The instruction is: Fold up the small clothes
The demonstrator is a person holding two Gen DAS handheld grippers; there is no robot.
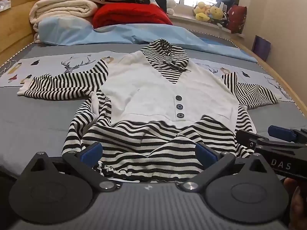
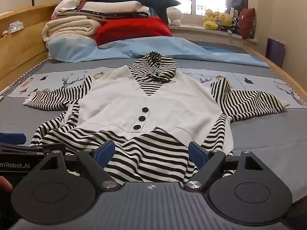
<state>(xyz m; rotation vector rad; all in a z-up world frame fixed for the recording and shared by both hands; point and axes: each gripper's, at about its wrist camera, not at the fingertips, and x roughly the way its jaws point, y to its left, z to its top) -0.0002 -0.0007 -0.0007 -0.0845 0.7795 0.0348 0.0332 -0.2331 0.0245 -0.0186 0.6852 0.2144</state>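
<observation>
A small black-and-white striped hooded top with a white buttoned front panel (image 1: 153,92) lies face up on the bed, sleeves spread left and right; it also shows in the right wrist view (image 2: 134,103). Its striped hem (image 1: 149,149) is bunched toward me. My left gripper (image 1: 149,151) is open, its blue pads on either side of the hem. My right gripper (image 2: 151,151) is open over the hem's right part (image 2: 149,153). The right gripper also shows at the left wrist view's right edge (image 1: 268,140), and the left gripper at the right wrist view's left edge (image 2: 23,145).
Grey bed sheet (image 1: 38,118) with a printed blue band. A light blue cover (image 1: 80,30), folded blankets (image 1: 63,7) and a red cushion (image 1: 130,13) are stacked at the far end. Wooden bed frame (image 2: 21,44) on the left, plush toys (image 2: 218,21) on the windowsill.
</observation>
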